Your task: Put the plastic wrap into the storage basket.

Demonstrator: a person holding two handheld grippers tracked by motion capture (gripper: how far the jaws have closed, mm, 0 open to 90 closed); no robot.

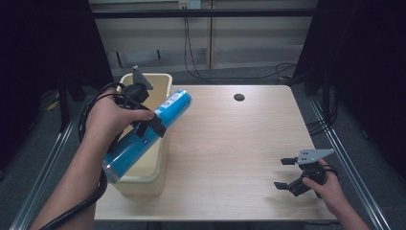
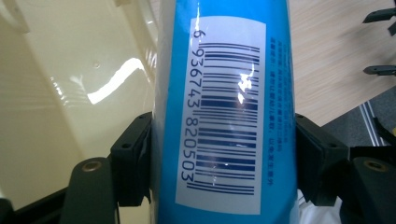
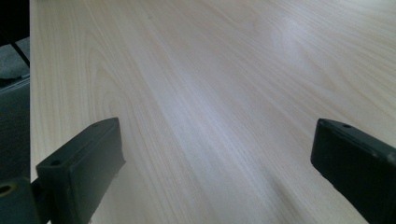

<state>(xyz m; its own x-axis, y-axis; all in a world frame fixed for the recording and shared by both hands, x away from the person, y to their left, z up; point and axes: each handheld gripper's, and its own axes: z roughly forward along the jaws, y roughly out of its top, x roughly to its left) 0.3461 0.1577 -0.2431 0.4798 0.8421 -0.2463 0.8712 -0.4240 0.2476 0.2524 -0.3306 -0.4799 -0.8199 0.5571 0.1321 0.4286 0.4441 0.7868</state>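
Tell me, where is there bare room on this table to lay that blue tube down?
Bare wood runs from the cream bin rightward to the right gripper; only a small dark hole interrupts it. The left edge is crowded by bin, blue tube and left gripper.

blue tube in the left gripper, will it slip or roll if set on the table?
The blue tube looks glossy, so it may slide in the left gripper, which clamps only its sides. Being round and long, it would probably roll on the table.

blue tube (image 1: 143,132) with white barcode label (image 2: 223,112), cream bin (image 1: 146,167), pale wood table (image 1: 230,153)
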